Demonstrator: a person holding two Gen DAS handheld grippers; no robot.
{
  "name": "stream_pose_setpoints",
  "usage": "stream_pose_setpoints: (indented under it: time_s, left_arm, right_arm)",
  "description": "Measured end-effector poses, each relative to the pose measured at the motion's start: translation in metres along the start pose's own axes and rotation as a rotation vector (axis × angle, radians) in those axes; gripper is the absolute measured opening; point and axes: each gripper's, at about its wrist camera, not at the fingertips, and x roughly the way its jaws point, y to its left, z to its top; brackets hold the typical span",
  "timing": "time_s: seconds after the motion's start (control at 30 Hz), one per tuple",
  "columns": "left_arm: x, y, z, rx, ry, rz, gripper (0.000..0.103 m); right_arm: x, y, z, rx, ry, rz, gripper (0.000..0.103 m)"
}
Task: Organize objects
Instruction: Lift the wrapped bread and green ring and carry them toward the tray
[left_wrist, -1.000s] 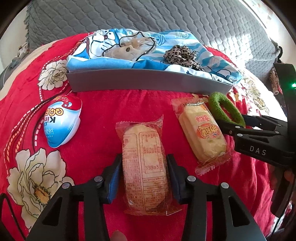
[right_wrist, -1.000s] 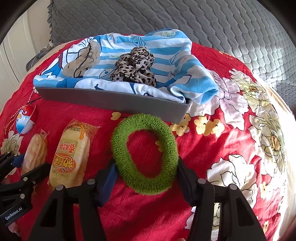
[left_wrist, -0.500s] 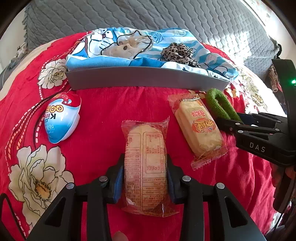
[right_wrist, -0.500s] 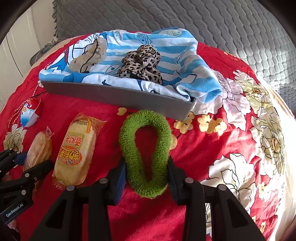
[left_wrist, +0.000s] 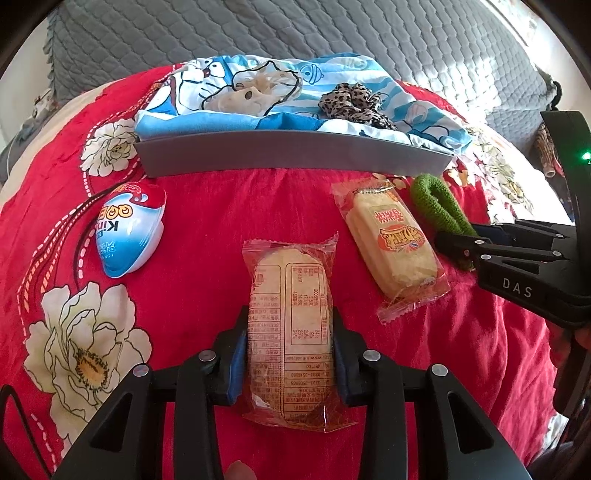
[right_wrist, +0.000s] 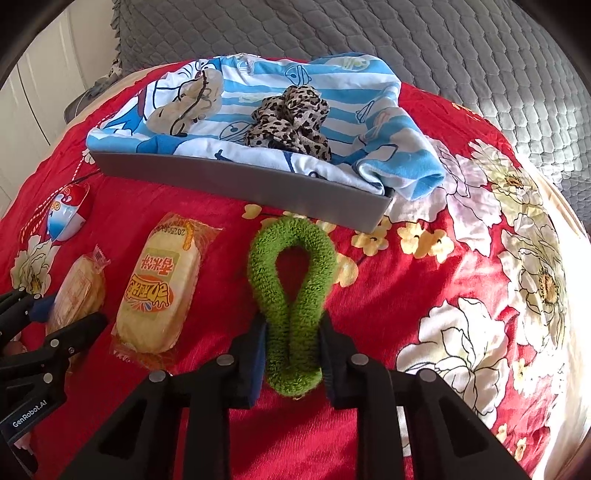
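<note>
1. A red blanket (left_wrist: 207, 229) printed with cream flowers covers the surface, and a grey quilted cover (right_wrist: 369, 33) rises behind it.
2. A grey tray (left_wrist: 295, 157) sits at the far side, lined with a blue-and-white cartoon cloth (left_wrist: 229, 88); a leopard-print scrunchie (right_wrist: 291, 118) rests on the cloth.
3. The wrapped cake (left_wrist: 290, 328) lies lengthwise in clear orange-edged film, printed label side up, pale bread showing through.
4. The left gripper (left_wrist: 290, 354) lies low over the blanket, aimed at the tray, its jaws pressed against both long sides of the wrapped cake near its closer end.
5. The green scrunchie (right_wrist: 291, 295) is fuzzy terry, squeezed into a teardrop loop with its closer half pinched flat.
6. The right gripper (right_wrist: 291, 354) is level with the blanket, jaws clamped on that pinched half; the open loop points toward the tray's near corner.
7. Between the two grippers lies a second wrapped cake (left_wrist: 391, 243) with a red-and-orange logo, untouched.
8. A blue-and-white egg-shaped toy pack (left_wrist: 129, 229) lies to the left, near the tray's left end.
</note>
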Motion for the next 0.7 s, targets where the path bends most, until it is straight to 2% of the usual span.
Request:
stream_pose_setpoints:
  time_s: [0.7]
  left_arm:
    - [-0.020,-0.004,-0.014,0.000,-0.006,0.009,0.039]
  right_arm:
    - [-0.018,0.000,-0.026,0.002,0.019,0.007,0.025]
